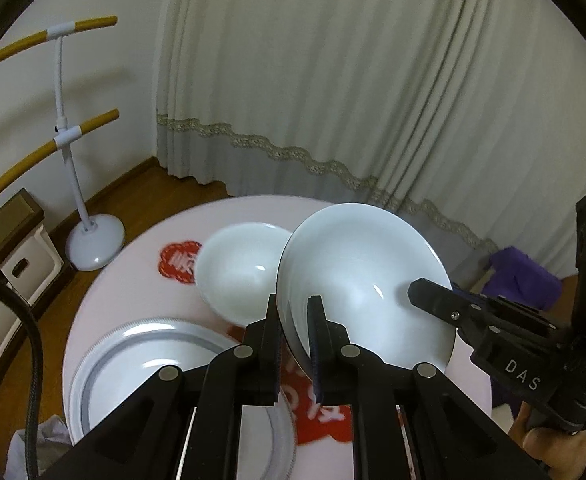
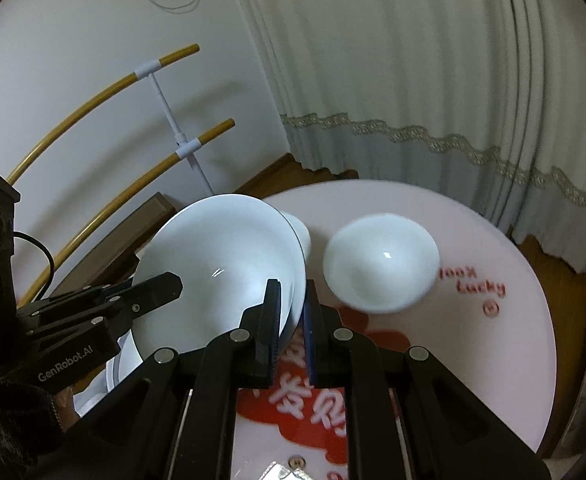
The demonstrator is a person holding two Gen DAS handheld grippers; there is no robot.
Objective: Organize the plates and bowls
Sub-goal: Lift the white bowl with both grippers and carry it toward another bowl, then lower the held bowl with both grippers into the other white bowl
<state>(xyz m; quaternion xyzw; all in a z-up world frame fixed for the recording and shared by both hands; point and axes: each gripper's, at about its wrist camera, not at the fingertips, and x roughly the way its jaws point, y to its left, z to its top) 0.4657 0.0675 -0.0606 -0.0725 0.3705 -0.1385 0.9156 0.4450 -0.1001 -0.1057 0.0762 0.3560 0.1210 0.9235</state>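
Round table (image 1: pixel 141 264) stands before the curtain (image 1: pixel 333 80). Held bowl (image 1: pixel 357 280) is above the table, tilted, its rim between the left gripper (image 1: pixel 295 320) jaws on one side and the right gripper (image 2: pixel 291 312) jaws on the other. Second bowl (image 1: pixel 237 268) sits on the table, left of the held bowl in the left wrist view. Plate (image 1: pixel 141 344) lies on the table, nearer and further left. Third bowl (image 2: pixel 381 264) sits on the table, right of the held bowl. Floor stand (image 1: pixel 93 240) is off the table, at left.

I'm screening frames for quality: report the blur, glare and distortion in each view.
Left wrist view: strong fisheye bending with dark corners; the small bowl and the table print are motion-smeared, while the held bowl stays sharp with a small glare spot. Right wrist view: the same curvature; the small bowl and red lettering are blurred, with highlights on both bowls.
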